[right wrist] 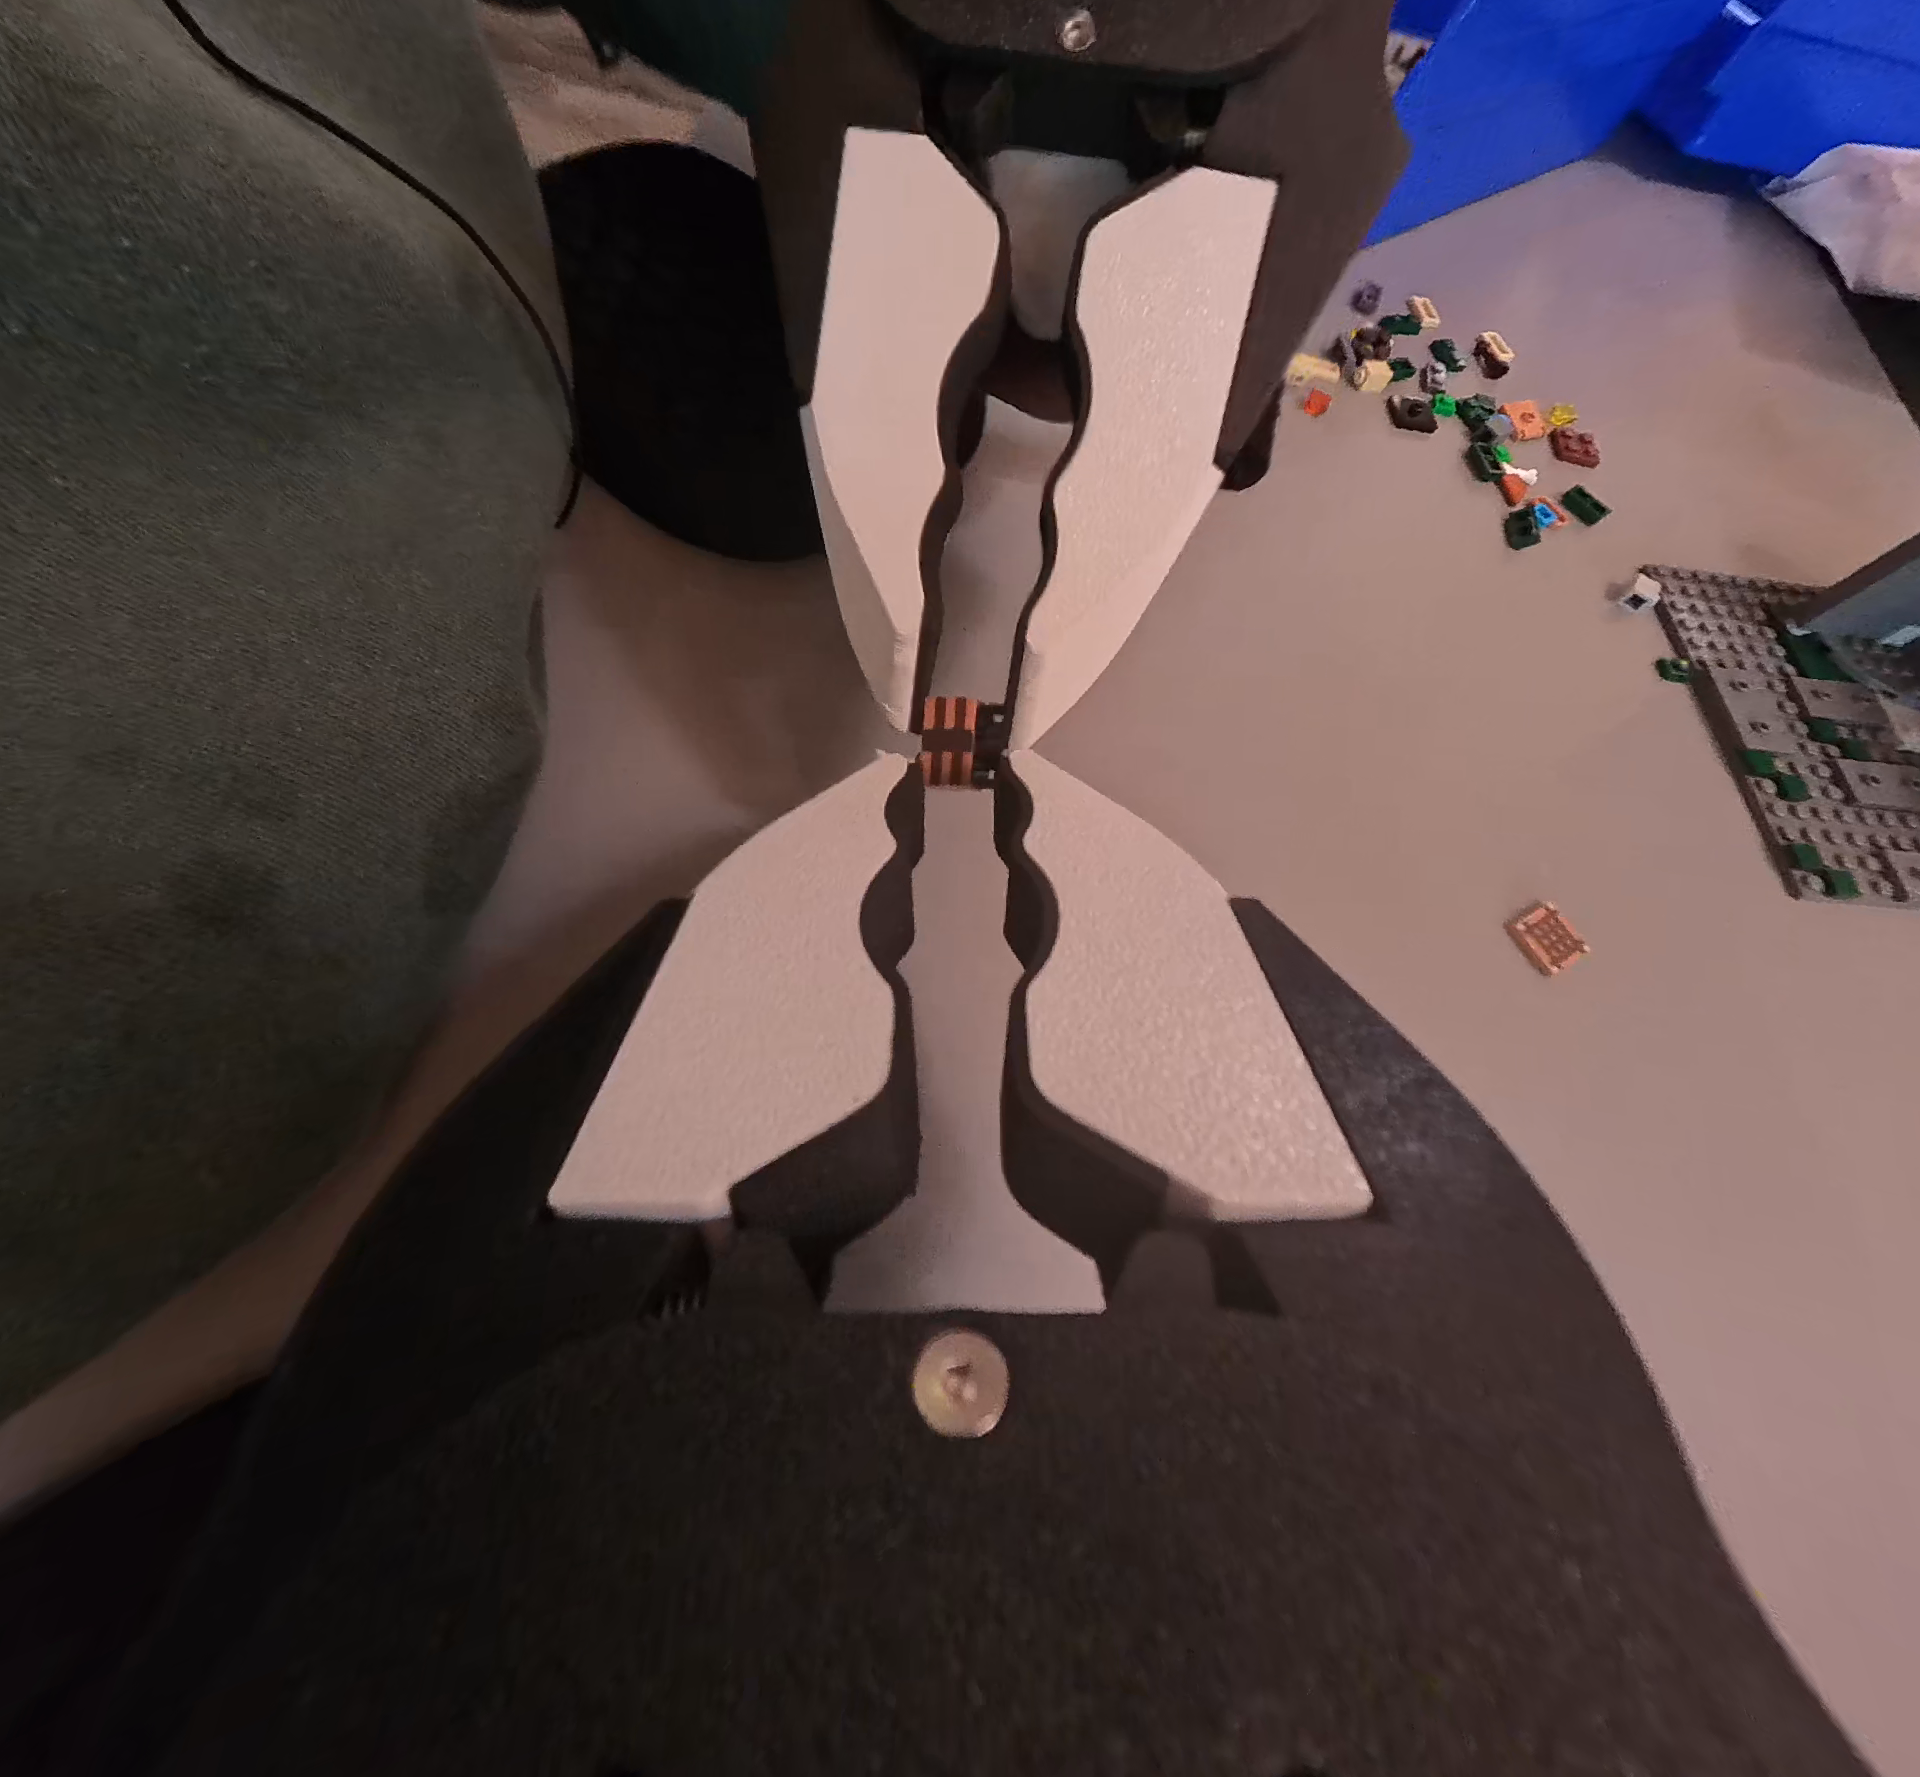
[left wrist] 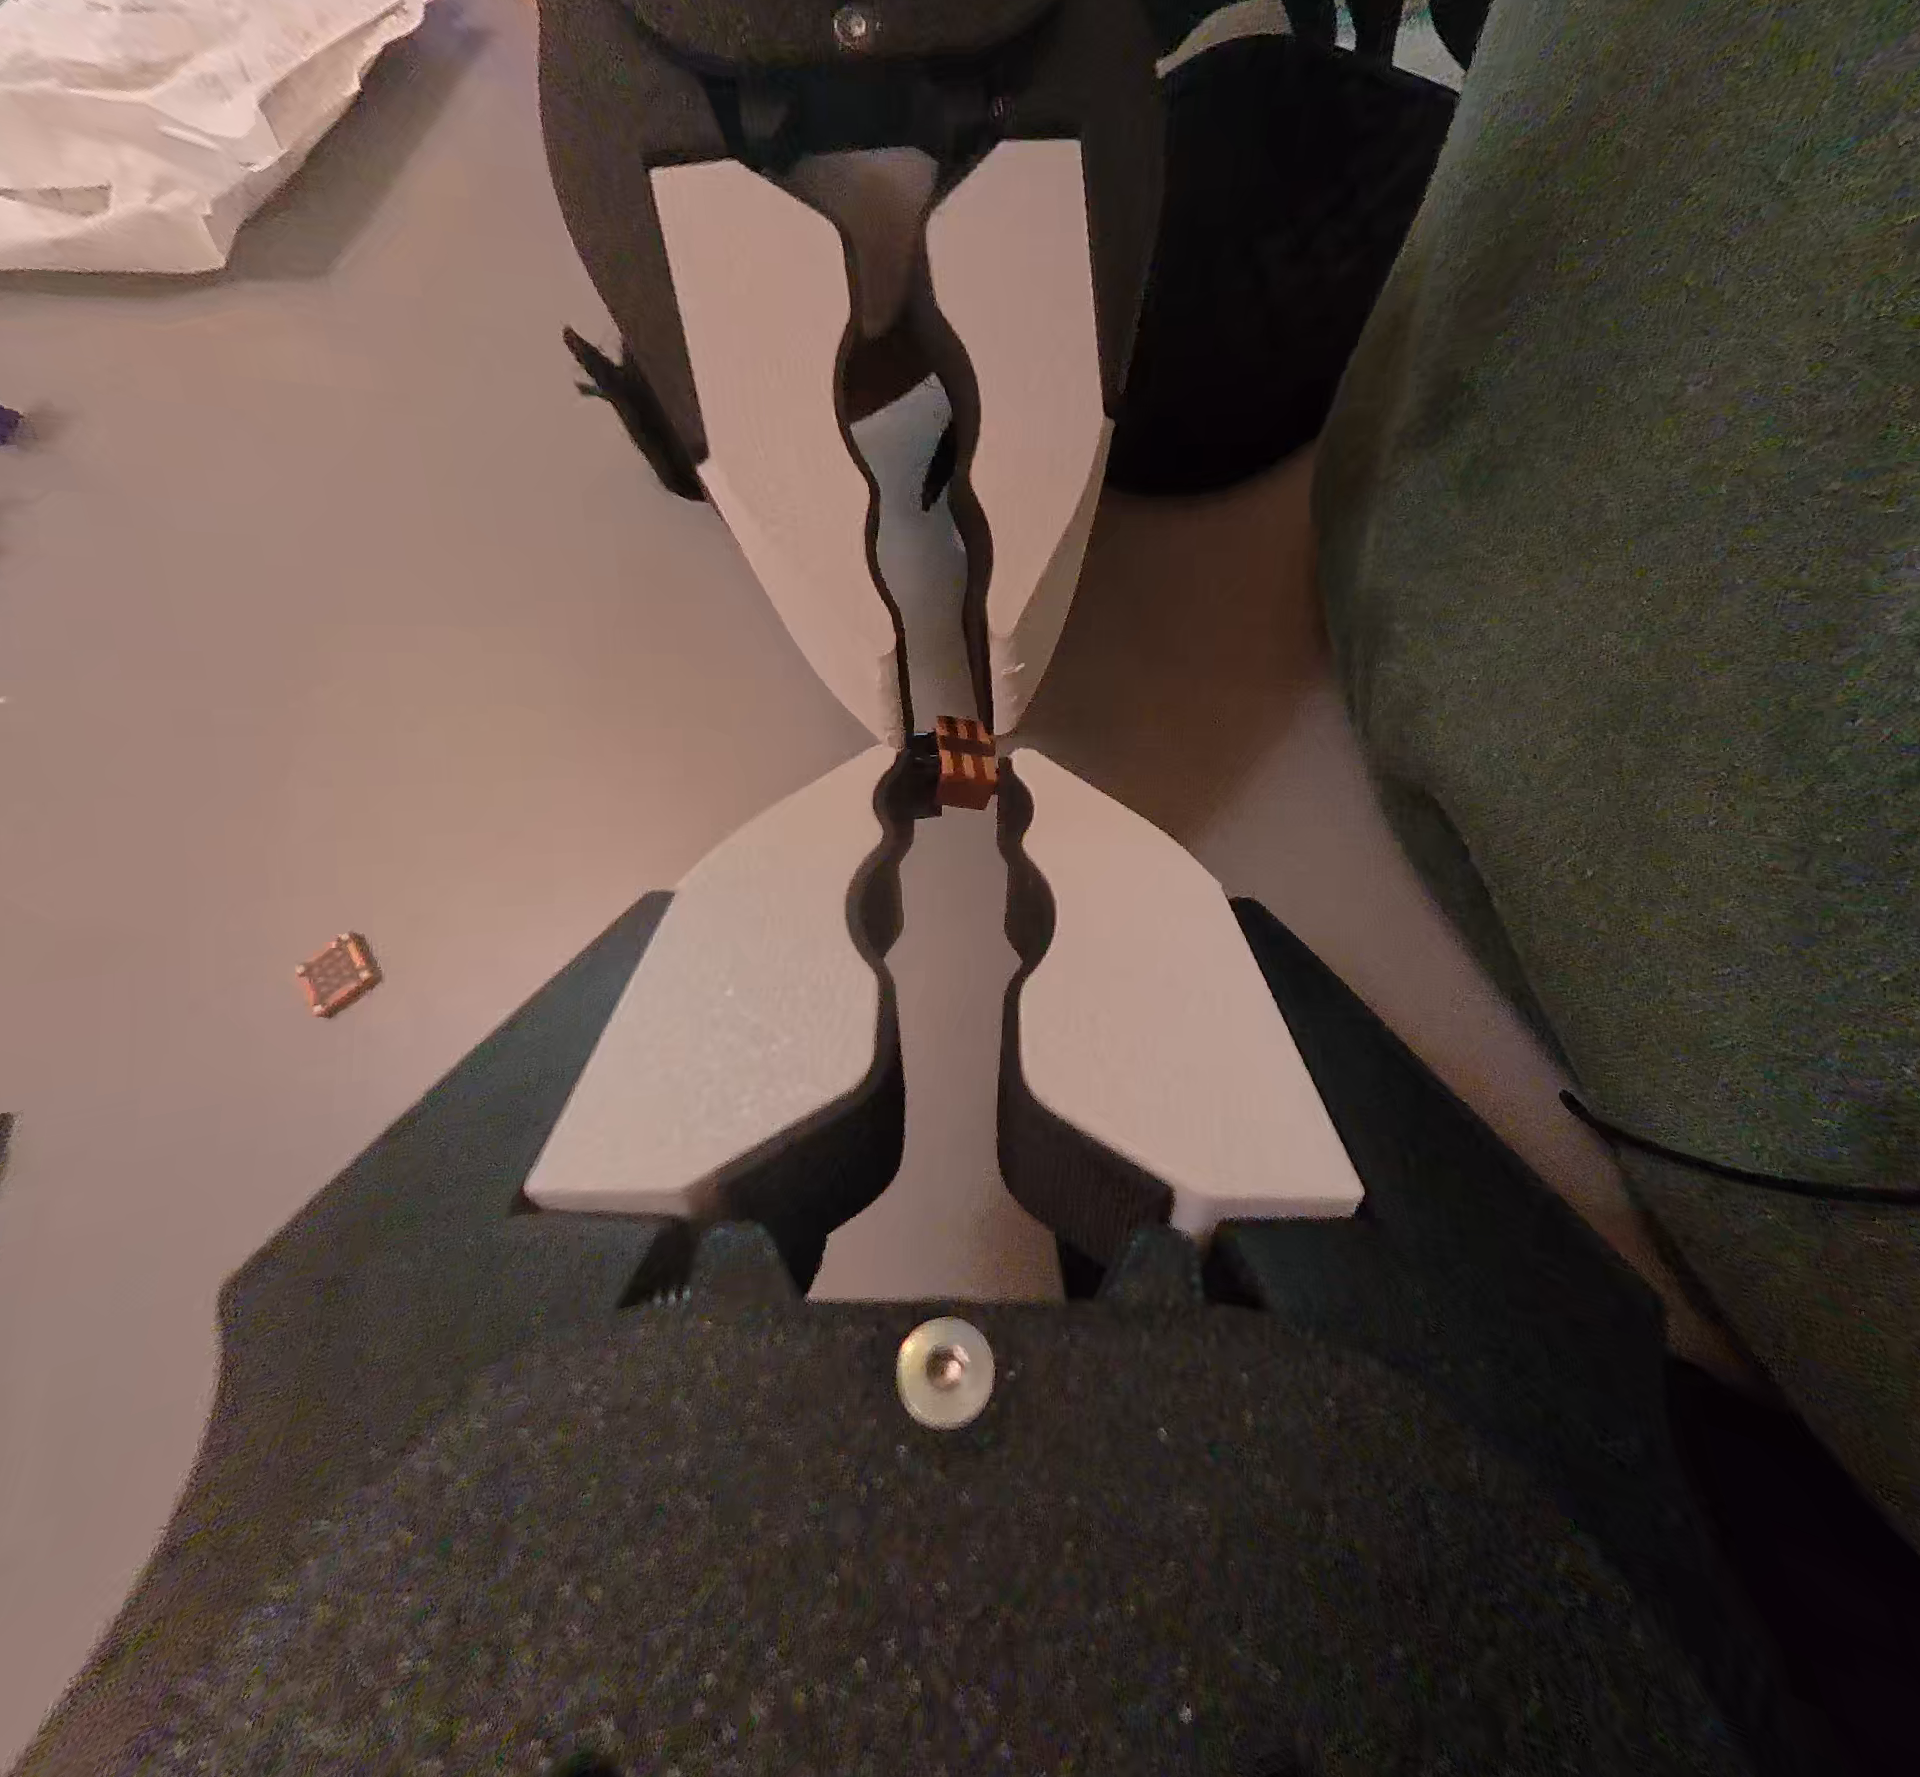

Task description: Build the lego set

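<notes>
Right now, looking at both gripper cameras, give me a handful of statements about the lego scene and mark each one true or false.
1. The left gripper and the right gripper meet tip to tip on one small brown striped lego piece. True.
2. A loose pile of small lego pieces lies on the table. True.
3. The grey studded baseplate is held up between the grippers. False: it lies flat on the table, off to the side.
4. The bins at the back are red. False: they are blue.
5. A tan square lattice tile lies alone on the table, apart from the pile. True.
</notes>
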The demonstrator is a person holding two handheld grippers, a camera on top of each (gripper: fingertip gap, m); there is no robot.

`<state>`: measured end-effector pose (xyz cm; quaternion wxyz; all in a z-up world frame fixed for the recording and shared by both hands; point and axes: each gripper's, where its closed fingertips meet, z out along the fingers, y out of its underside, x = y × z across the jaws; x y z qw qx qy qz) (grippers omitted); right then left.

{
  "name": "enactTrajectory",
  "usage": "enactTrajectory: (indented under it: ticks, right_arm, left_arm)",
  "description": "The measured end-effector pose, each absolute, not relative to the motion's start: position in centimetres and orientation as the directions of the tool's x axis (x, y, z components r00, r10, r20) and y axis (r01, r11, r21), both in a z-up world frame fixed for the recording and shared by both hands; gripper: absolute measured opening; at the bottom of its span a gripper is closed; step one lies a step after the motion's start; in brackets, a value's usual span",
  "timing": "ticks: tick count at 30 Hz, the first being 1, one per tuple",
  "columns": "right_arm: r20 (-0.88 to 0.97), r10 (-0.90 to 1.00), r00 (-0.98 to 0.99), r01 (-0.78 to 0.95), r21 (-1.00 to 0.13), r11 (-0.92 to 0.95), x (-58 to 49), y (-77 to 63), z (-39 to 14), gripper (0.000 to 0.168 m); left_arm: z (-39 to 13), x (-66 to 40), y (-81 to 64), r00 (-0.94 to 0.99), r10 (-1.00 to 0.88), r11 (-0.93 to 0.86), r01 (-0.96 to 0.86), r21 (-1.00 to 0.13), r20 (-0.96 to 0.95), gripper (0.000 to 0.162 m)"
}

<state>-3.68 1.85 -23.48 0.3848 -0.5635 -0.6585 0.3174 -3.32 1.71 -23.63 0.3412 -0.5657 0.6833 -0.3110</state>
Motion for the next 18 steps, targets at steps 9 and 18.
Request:
enactTrajectory:
  ticks: [9,18]
  right_arm:
    - [0.0,0.998,-0.069,0.388,-0.921,0.027,-3.66,1.81,-22.75,0.007]
    - [0.022,0.999,-0.041,0.397,-0.917,0.037,-3.9,2.02,-22.96,0.007]
  left_arm:
    - [-22.66,-3.23,1.36,-0.101,-0.987,0.158,-0.496,-0.854,-0.124,0.013]
    - [-23.03,-3.63,1.68,-0.068,-0.992,0.13,-0.49,-0.862,-0.11,0.012]
